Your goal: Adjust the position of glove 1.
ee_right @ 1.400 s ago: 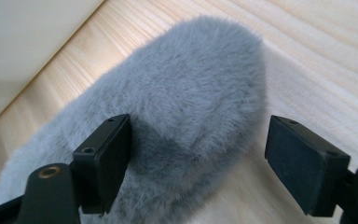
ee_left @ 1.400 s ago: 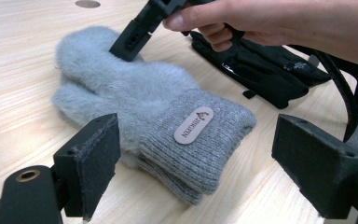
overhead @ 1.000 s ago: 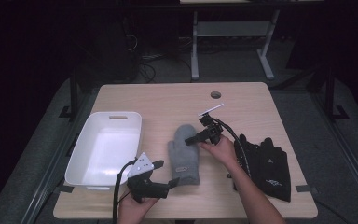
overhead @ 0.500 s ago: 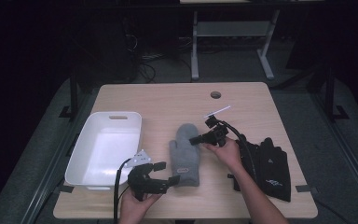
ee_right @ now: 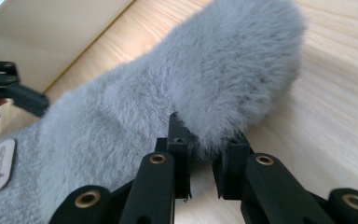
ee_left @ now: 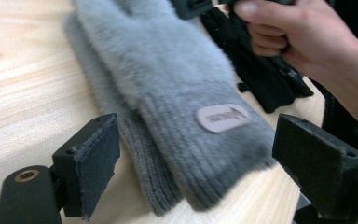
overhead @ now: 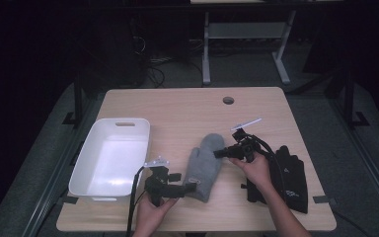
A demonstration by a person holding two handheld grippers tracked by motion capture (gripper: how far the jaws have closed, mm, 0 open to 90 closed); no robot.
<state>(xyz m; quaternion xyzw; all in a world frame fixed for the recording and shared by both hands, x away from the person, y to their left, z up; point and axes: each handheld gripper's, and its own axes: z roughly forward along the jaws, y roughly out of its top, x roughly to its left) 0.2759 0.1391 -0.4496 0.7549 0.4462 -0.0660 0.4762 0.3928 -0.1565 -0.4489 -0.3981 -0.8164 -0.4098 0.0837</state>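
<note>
- Dark workshop floor surrounds a pale wooden table (overhead: 177,106).
- At nine o'clock sits a white bin (overhead: 86,165), empty.
- Left gripper (overhead: 190,186), at six o'clock, has its jaws apart, straddling the ribbed cuff of the grey mitten (overhead: 203,165) at centre.
- Right gripper (overhead: 218,153), at three o'clock, has just closed, pinching the mitten's furry edge: probably ready to lift.
- Black gloves (overhead: 288,177) lie at four o'clock.
</note>
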